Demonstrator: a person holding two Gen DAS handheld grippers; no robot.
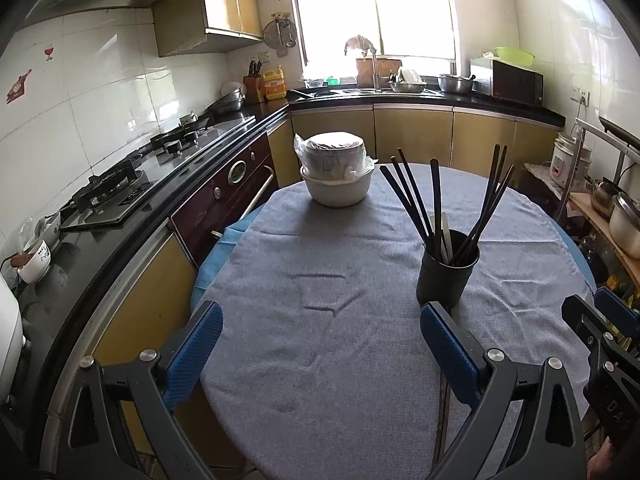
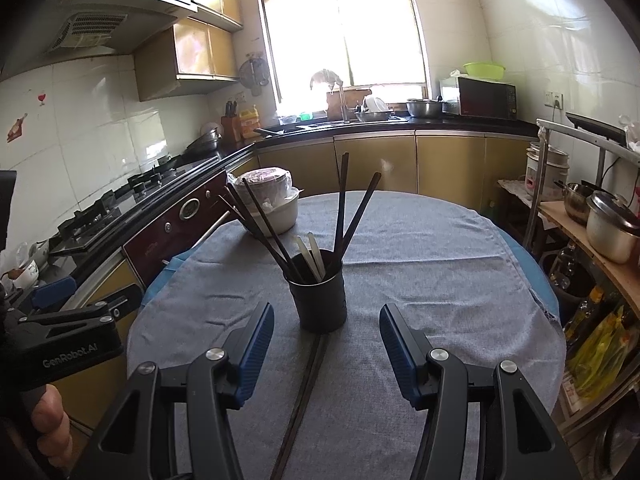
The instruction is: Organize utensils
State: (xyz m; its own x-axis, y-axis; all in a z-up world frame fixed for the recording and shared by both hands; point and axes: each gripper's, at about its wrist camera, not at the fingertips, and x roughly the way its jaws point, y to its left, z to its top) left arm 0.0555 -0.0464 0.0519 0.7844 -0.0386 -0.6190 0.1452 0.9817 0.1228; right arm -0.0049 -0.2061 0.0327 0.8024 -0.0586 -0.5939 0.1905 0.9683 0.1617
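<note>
Kitchen setting: we work over a round table draped in grey woven cloth [image 2: 420,264], with a gas hob [image 1: 120,188] on the counter to our left and a sunlit window behind. Near the table's middle stands a black cylindrical utensil holder [image 2: 319,292], upright, carrying several dark chopsticks [image 1: 416,200] that fan outward and a few pale flat utensils [image 2: 314,254]. One loose pair of dark chopsticks [image 2: 306,396] lies flat on the cloth, its far end touching the holder's base and its length running toward us between the right gripper's fingers. Our right gripper [image 2: 326,350] is spread wide, holding nothing, just short of the holder. Our left gripper [image 1: 320,354] is likewise spread and empty, left of the holder. Farther back sits a white bowl with plastic-wrapped dishes [image 1: 336,176].
</note>
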